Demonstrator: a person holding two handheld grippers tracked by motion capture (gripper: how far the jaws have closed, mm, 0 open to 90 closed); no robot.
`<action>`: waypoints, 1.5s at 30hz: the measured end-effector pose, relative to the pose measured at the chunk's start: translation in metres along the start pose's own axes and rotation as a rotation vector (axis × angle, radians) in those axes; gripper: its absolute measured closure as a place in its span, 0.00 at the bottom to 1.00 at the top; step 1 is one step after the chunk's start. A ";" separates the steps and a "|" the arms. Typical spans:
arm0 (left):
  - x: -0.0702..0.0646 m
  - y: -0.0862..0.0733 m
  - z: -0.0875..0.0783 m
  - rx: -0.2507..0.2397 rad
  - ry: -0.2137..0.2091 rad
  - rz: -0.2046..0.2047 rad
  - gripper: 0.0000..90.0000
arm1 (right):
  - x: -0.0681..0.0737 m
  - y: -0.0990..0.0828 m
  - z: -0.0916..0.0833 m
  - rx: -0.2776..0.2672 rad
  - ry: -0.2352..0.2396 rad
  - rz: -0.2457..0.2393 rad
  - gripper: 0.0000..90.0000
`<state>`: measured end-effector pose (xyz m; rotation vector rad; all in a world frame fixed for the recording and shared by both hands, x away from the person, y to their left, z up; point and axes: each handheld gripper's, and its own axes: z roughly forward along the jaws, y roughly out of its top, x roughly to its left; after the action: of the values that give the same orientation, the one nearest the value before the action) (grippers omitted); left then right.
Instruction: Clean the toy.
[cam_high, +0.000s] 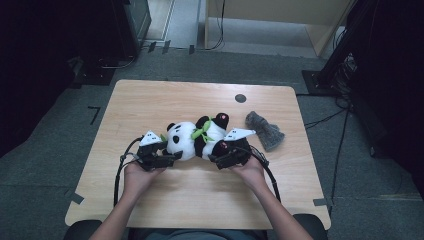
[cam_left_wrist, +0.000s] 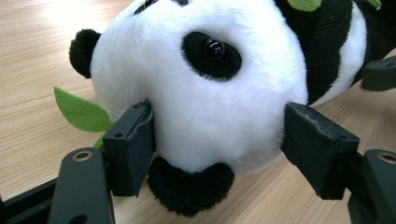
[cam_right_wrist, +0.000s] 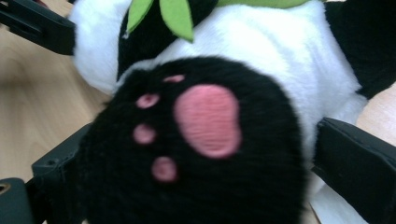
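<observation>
Your left gripper (cam_high: 167, 158): jaws set wide and closed on the head of the toy panda (cam_high: 197, 137). In the left gripper view its pads (cam_left_wrist: 133, 140) press into the white plush on either side of the muzzle, one by the cheek, the other by the neck, with the black chin patch between them.

Your right gripper (cam_high: 223, 159): jaws spread as far apart as they go, with the panda's black foot (cam_right_wrist: 196, 149) between them. In the right gripper view the sole with its pink pads faces the camera and fills the gap. One pad lies against the dark fur at the left; whether the far pad presses on the foot or only stands beside it, you cannot tell from this blurred picture.

Toy panda: lying on its side near the middle of the surface (cam_high: 150, 100), head toward your left hand (cam_high: 137, 175), feet toward your right hand (cam_high: 250, 170). Black and white plush, glossy eye, green felt leaves (cam_left_wrist: 81, 109) at the neck, one leaf lying flat on the wood beside the head.

Grey cloth (cam_high: 265, 130): crumpled, just beyond the panda's feet, on your right.

Surface: pale wood, with a dark round disc (cam_high: 240, 98) near the far edge.
</observation>
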<state>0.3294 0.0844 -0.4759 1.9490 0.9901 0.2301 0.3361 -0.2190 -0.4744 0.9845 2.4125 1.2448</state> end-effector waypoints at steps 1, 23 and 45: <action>0.000 0.000 0.000 -0.001 -0.001 -0.006 0.31 | 0.000 0.000 0.001 -0.001 -0.007 -0.011 0.03; 0.002 0.004 -0.013 -0.055 -0.050 0.074 0.27 | -0.022 0.023 -0.039 -0.052 -0.017 0.167 0.56; -0.018 0.007 -0.010 -0.110 -0.038 0.147 0.56 | -0.013 0.037 -0.062 -0.070 0.116 0.208 0.52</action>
<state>0.3167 0.0762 -0.4604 1.9196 0.7937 0.3235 0.3318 -0.2515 -0.4088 1.1982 2.3813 1.4835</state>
